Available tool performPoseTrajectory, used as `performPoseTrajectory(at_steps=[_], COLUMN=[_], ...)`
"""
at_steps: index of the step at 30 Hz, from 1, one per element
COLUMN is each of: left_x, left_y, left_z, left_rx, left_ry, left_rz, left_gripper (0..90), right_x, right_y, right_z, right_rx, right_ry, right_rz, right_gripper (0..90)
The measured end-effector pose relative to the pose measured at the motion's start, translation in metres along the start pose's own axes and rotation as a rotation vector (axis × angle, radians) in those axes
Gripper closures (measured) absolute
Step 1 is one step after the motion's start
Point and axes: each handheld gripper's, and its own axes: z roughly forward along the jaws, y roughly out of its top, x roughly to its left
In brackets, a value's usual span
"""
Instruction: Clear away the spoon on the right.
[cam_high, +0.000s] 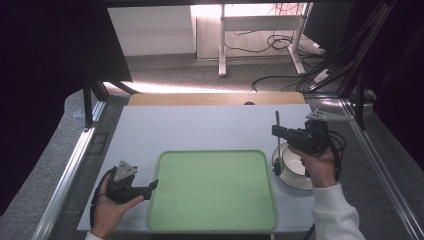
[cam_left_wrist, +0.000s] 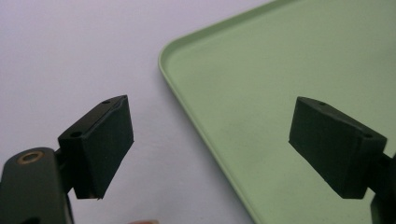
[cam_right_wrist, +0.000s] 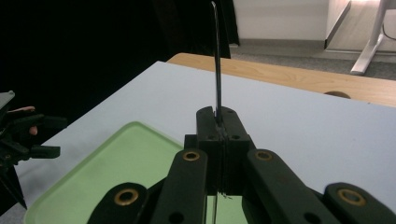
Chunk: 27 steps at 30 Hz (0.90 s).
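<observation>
Jaws on the right gripper (cam_right_wrist: 219, 122) are clamped shut on a thin dark rod (cam_right_wrist: 216, 60), which sticks straight up out of the pads. In the high view that gripper (cam_high: 278, 131) sits above the table's right side, over a white bowl (cam_high: 295, 170), with the rod (cam_high: 277, 119) upright and its lower end running down toward the bowl rim (contact with the bowl: can't tell). Bowl is just beside the green tray's (cam_high: 212, 222) right edge.

Left gripper (cam_high: 152, 186) is low at the tray's left edge, wide open, nothing between the pads. Left gripper view: one pad (cam_left_wrist: 100, 144) over the grey table (cam_left_wrist: 70, 51), the other over the tray (cam_left_wrist: 280, 60), whose rim crosses the gap between them.
</observation>
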Motion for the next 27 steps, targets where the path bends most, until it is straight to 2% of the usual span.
performPoseTrajectory(at_steps=[12,27], left_x=[0.001,0.001], left_y=[0.000,0.000], left_z=[-0.002,-0.002], left_rx=[-0.002,-0.002], left_ry=[0.006,0.005], left_rz=[0.001,-0.004], left_gripper=[13.3,13.3], right_x=[0.010,0.024], right_y=[-0.008,-0.019], right_z=[0.001,0.011], right_rx=[0.005,0.038], right_ry=[0.021,0.038], right_rz=[0.019,0.035], right_gripper=[89.4,89.3])
